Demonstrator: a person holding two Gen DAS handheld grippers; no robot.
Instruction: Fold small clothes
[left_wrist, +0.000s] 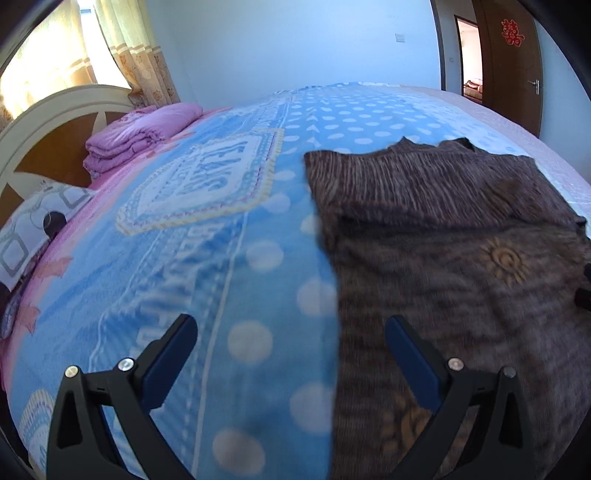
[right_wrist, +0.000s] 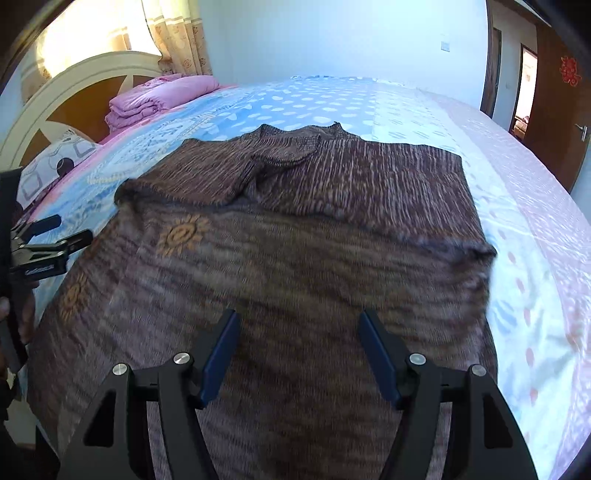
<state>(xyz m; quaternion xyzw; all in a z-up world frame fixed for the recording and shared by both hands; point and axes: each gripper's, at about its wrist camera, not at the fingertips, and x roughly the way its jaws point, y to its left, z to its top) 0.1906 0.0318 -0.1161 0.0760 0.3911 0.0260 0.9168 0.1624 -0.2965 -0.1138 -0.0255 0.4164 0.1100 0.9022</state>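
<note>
The bed (right_wrist: 461, 122) fills both views, spread with a blue polka-dot blanket (left_wrist: 258, 258) over a pale floral sheet (right_wrist: 535, 258), and the brown knitted sweater (right_wrist: 295, 240) lies flat across the blanket toward the bed's near edge, neckline pointing at the far edge, sleeves apparently already turned in over the body. Judging from that, the step in hand is the next fold, likely bringing the hem up toward the collar. To do it well, each tool should pinch a near hem corner through all layers, lift together and level, and lay the hem down square on the shoulders so that the tucked sleeves do not slide out; the loose knit looks prone to stretch and sag if one side leads. The wooden headboard (left_wrist: 40, 147) with a cream arch stands at the left end of the bed, a dark brown door (left_wrist: 513, 66) with a red paper ornament at the right of the room, and curtains (left_wrist: 122, 48) glow with daylight behind the headboard. A folded pink quilt (left_wrist: 140, 133) sits at the headboard end, a patterned pillow (left_wrist: 33, 229) beside it. The left tool (left_wrist: 291, 328) hangs with its jaws wide apart, straddling the sweater's left edge, holding nothing. The right tool (right_wrist: 299, 325) hovers over the sweater's middle, jaws likewise apart and empty.
</note>
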